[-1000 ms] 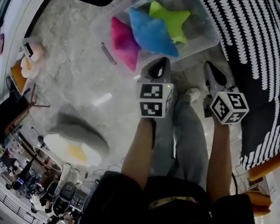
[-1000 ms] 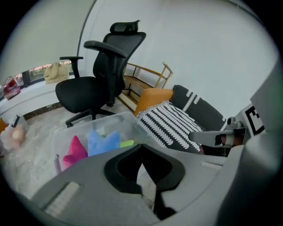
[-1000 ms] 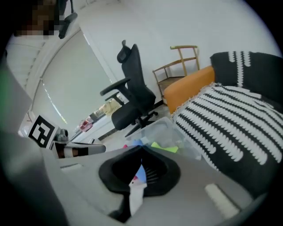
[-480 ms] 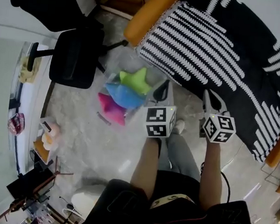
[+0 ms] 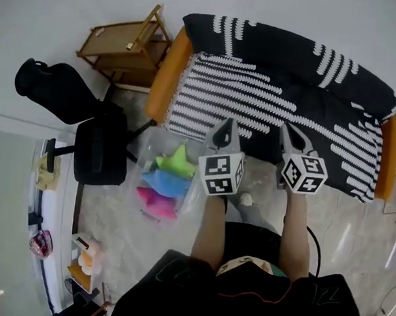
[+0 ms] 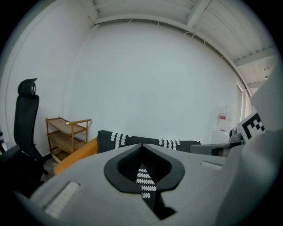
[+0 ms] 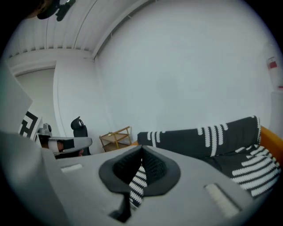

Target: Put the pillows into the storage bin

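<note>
Dark clothing is seen lowest in the head view, and two forearms are stretched forward from it. The left gripper [image 5: 226, 125] and the right gripper [image 5: 289, 129] are held side by side, well above the floor [image 5: 117, 229], near each other but apart. In the left gripper view the fingers [image 6: 123, 167] of the left gripper [image 6: 142, 146] are pressed together at the tips, and nothing is held; only the sofa's striped cloth is seen through the slit lower down. The right gripper [image 7: 141, 150] is likewise seen closed and empty in its own view.

Below and to the left of the left gripper, a clear bin [image 5: 146, 146] is set on the floor. Three pillows are laid inside it: a pink one [image 5: 155, 202] nearest, a blue one [image 5: 163, 182] in the middle, and a green one [image 5: 176, 160] farthest. A black chair [image 5: 100, 146] is stood just left of the bin.

Beyond the grippers, a black sofa [image 5: 286, 79] with white stripes and orange ends is placed against the white wall. A wooden shelf [image 5: 121, 46] is seen beside its left end.
</note>
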The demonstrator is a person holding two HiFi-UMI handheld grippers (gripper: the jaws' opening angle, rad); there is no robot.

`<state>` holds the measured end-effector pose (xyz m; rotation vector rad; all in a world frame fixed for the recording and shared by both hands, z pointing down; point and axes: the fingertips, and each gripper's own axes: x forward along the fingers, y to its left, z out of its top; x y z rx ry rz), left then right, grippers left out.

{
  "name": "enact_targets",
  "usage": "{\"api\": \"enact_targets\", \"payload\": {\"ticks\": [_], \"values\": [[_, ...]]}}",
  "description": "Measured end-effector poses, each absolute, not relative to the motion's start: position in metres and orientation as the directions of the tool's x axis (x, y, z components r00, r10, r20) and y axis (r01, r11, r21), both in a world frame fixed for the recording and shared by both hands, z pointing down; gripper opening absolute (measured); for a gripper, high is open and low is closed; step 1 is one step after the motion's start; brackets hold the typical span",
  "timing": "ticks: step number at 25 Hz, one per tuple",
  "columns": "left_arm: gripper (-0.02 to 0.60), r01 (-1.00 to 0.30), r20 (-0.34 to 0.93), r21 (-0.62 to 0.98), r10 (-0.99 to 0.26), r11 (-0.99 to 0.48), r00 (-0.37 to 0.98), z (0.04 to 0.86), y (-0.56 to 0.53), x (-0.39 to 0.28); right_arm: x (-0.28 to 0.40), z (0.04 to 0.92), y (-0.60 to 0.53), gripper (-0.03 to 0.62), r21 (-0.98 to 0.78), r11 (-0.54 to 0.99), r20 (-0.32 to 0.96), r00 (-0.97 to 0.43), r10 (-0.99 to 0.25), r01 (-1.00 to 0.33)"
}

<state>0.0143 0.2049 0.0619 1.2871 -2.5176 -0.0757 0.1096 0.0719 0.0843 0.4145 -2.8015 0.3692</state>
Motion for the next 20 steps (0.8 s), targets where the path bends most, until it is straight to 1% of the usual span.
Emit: {"api": "enact_targets", "payload": {"ticks": [5,12,15,20], "values": [[0.011,-0.851,0.147,0.093,-0.852,0.517,-0.502,0.006,0.172,0.011,0.121,0.020,0.039,0.003,-0.151,0.924,0.210,-0.925,-0.316,-0.350],[0.011,-0.878,0.051,0.057,-0.880,0.475,-0.473,-0.037,0.160,-0.007,0.127,-0.040,0.031,0.003,0.010,0.919,0.118,-0.912,-0.392,-0.394],[0.011,-0.882,0.028,0.035,-0.882,0.471,-0.470,-0.045,0.158,-0.012,0.127,-0.053,0.033,0.003,0.069,0.908,0.096,-0.903,-0.418,-0.413],[0.011,-0.878,-0.021,-0.039,-0.879,0.478,-0.477,-0.061,0.152,-0.016,0.131,-0.065,0.029,0.003,0.091,0.893,0.067,-0.892,-0.446,-0.440]]}}
